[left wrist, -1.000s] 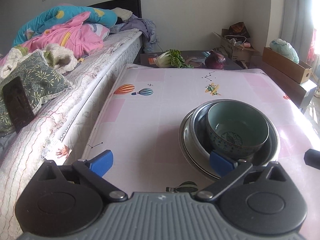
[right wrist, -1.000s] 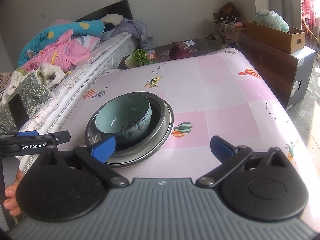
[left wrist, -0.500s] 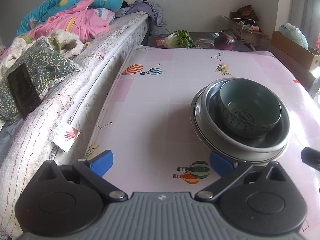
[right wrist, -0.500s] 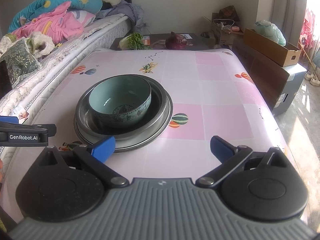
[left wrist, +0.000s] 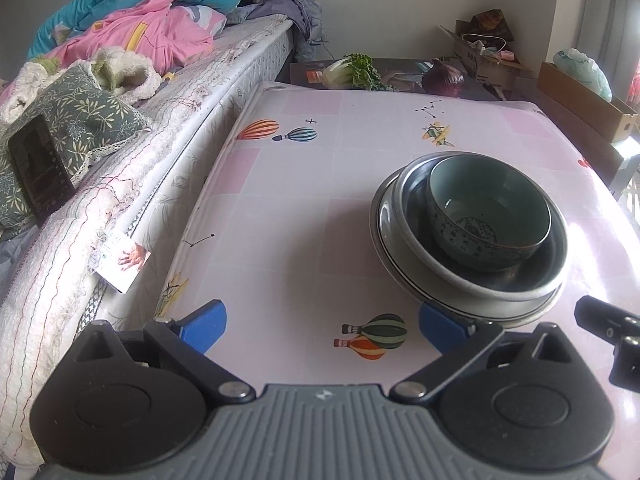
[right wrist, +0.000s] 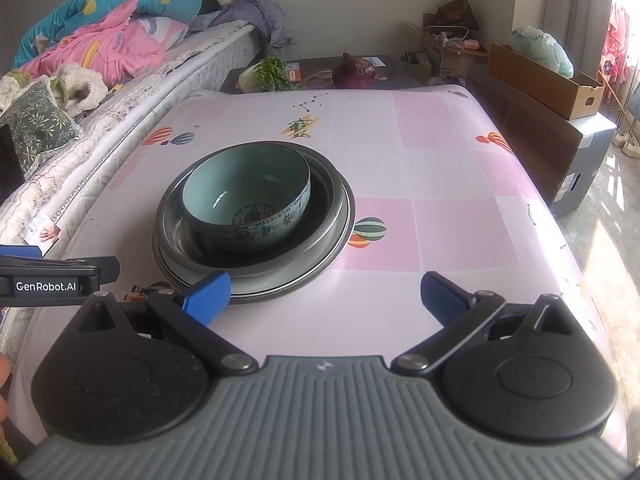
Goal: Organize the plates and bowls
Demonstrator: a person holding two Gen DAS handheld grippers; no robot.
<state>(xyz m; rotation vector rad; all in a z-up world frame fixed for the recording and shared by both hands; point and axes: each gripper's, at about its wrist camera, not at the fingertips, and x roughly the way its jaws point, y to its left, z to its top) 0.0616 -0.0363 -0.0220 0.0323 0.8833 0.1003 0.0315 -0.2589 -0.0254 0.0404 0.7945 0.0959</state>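
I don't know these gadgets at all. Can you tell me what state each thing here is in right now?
Left gripper: open, holding nothing.
Right gripper: open, holding nothing.
Ceramic bowl: upright, empty, nested in the metal bowl.
Metal bowl: upright, stacked on the plate.
Plate: flat on the table.

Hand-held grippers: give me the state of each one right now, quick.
Left hand-held gripper: open, holding nothing, near the stacked dishes.
Right hand-held gripper: open, holding nothing.
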